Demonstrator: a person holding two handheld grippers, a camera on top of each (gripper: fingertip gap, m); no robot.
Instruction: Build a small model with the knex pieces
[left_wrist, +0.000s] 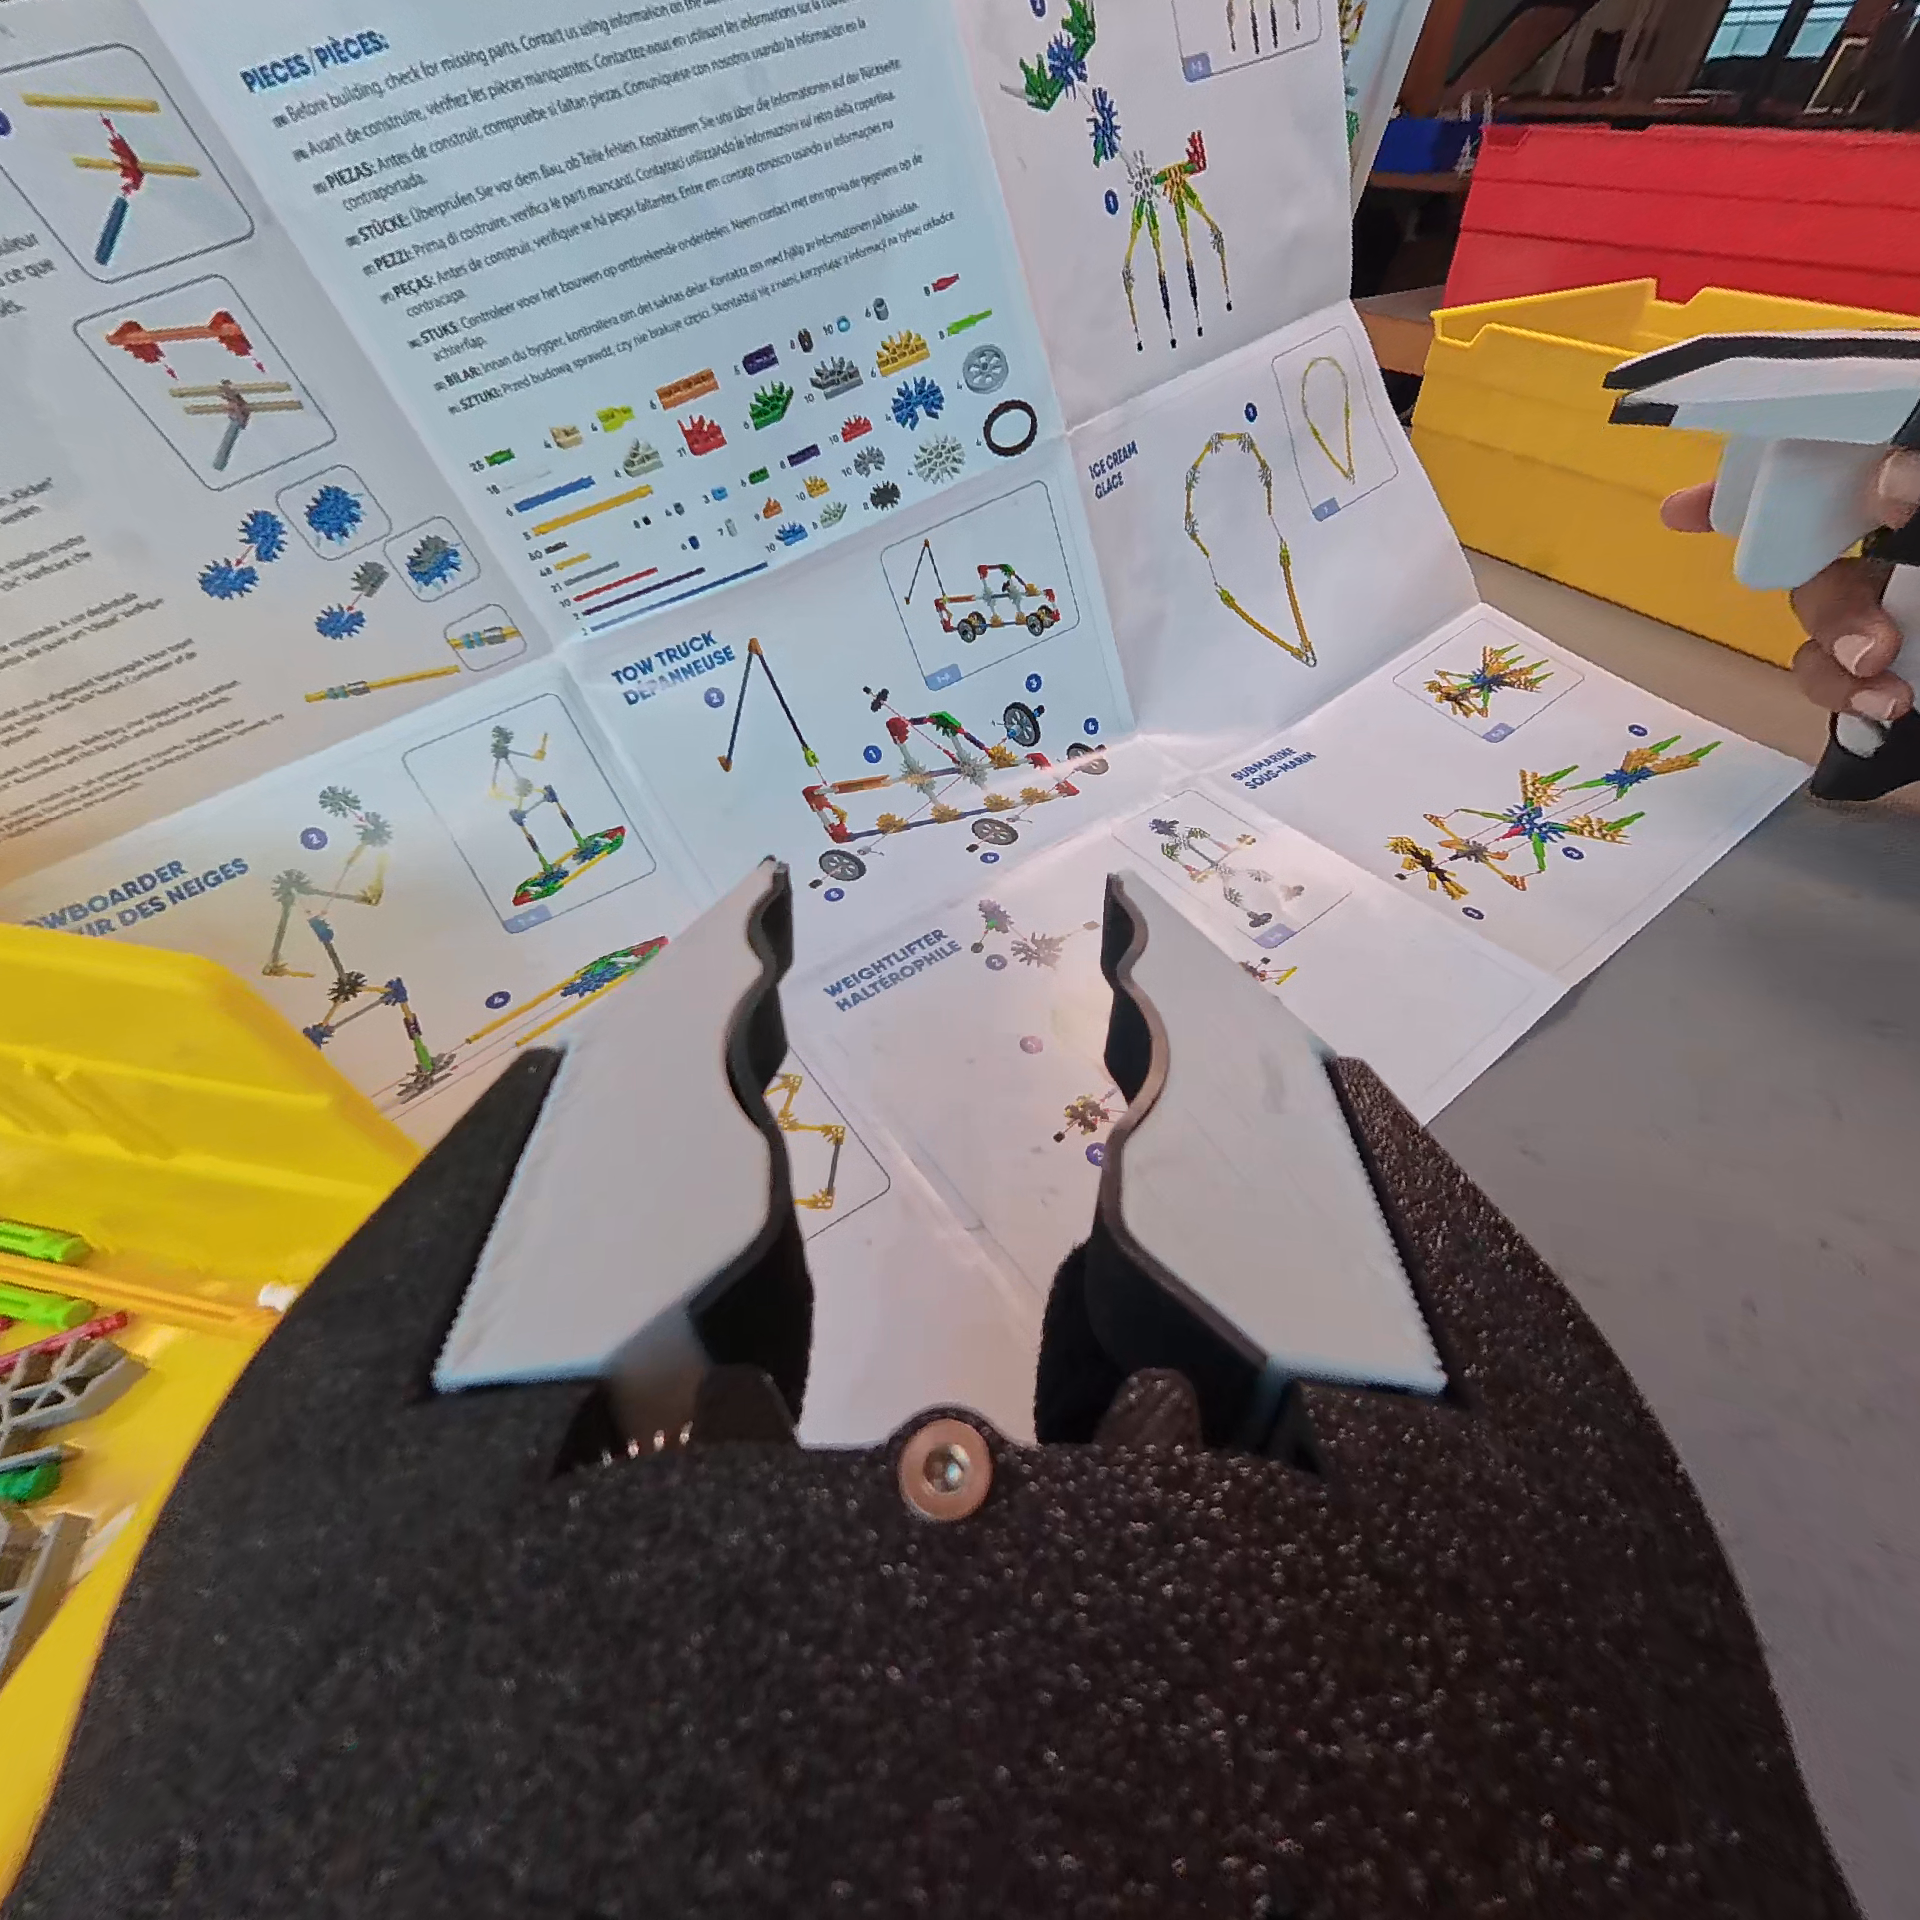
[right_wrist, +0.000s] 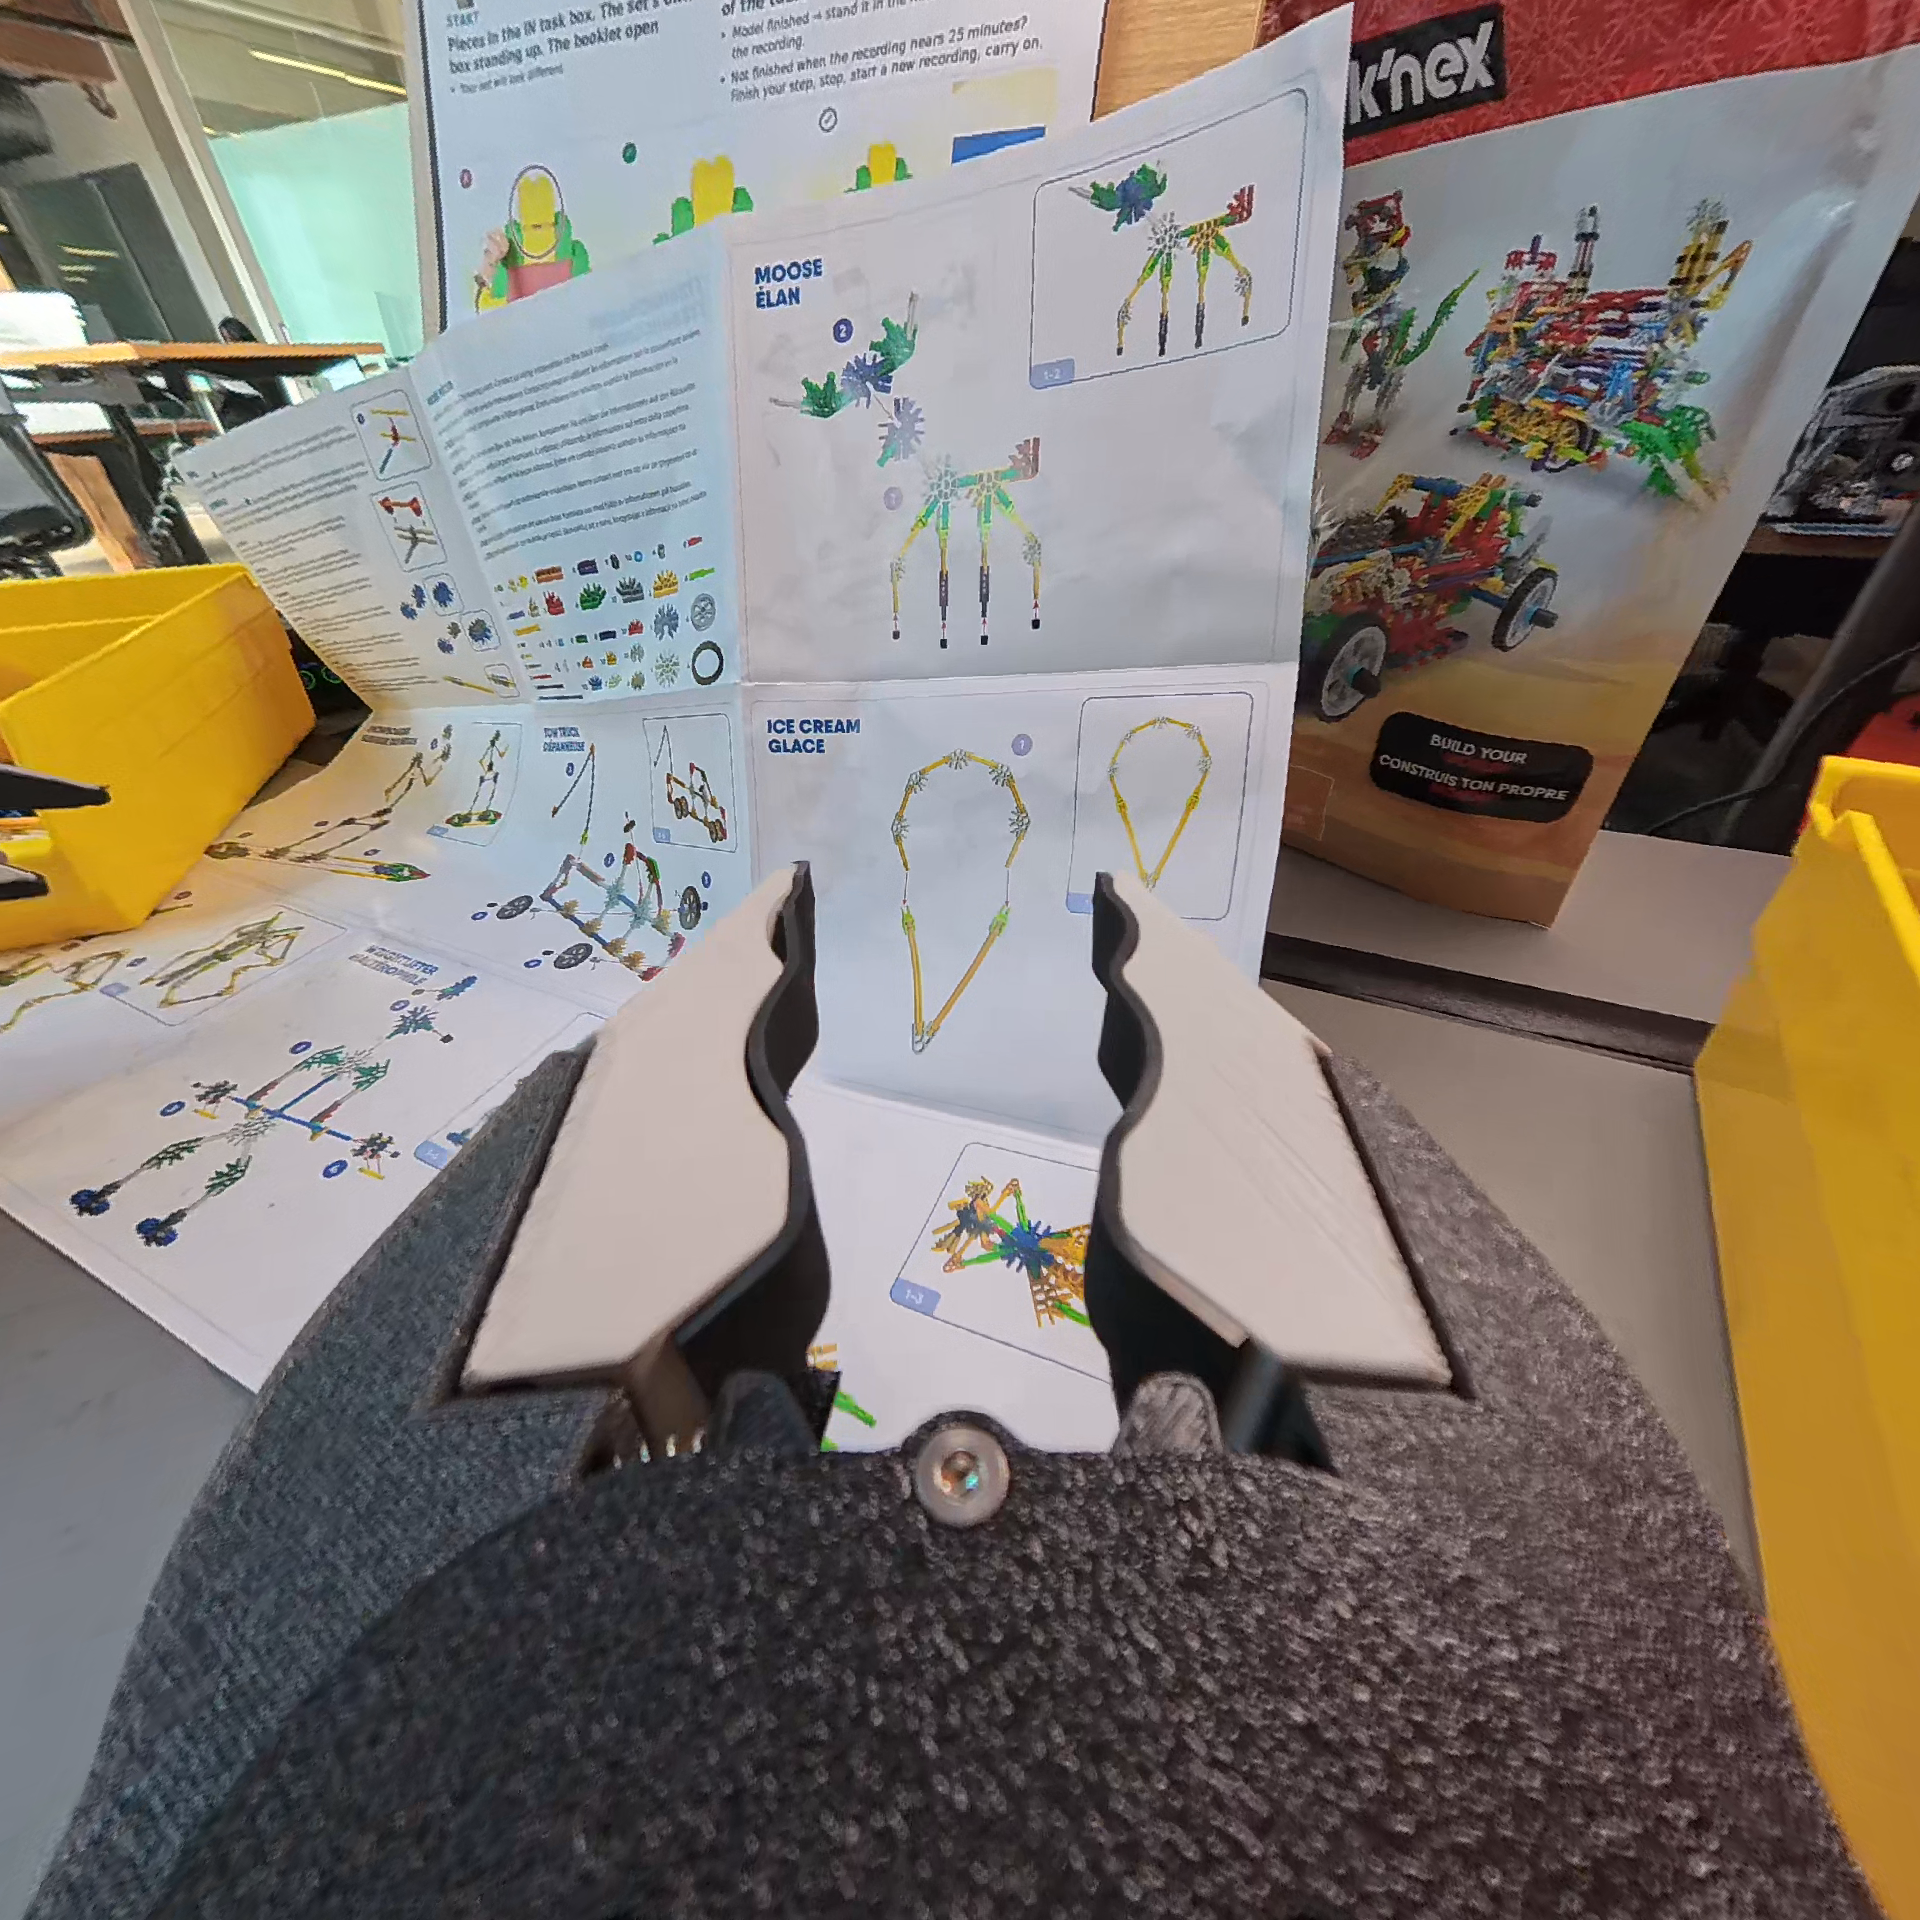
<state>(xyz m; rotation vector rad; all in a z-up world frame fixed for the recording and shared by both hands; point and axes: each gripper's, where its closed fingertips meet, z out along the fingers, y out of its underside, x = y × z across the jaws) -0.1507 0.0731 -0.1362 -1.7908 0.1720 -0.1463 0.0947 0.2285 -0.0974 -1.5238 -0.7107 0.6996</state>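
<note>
White folded instruction sheet (left_wrist: 935, 1039) spread over grey counter (left_wrist: 1714, 1143), back half propped upright. Left gripper (left_wrist: 943, 883) hovering above it, jaws apart, holding nothing; yellow bin (left_wrist: 156, 1049) of parts just beside. Right gripper (right_wrist: 951, 883) likewise wide and empty, facing upright panel.

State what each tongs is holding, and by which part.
Nothing is held. The left tongs and right tongs are both open and empty above the unfolded instruction sheet.
</note>
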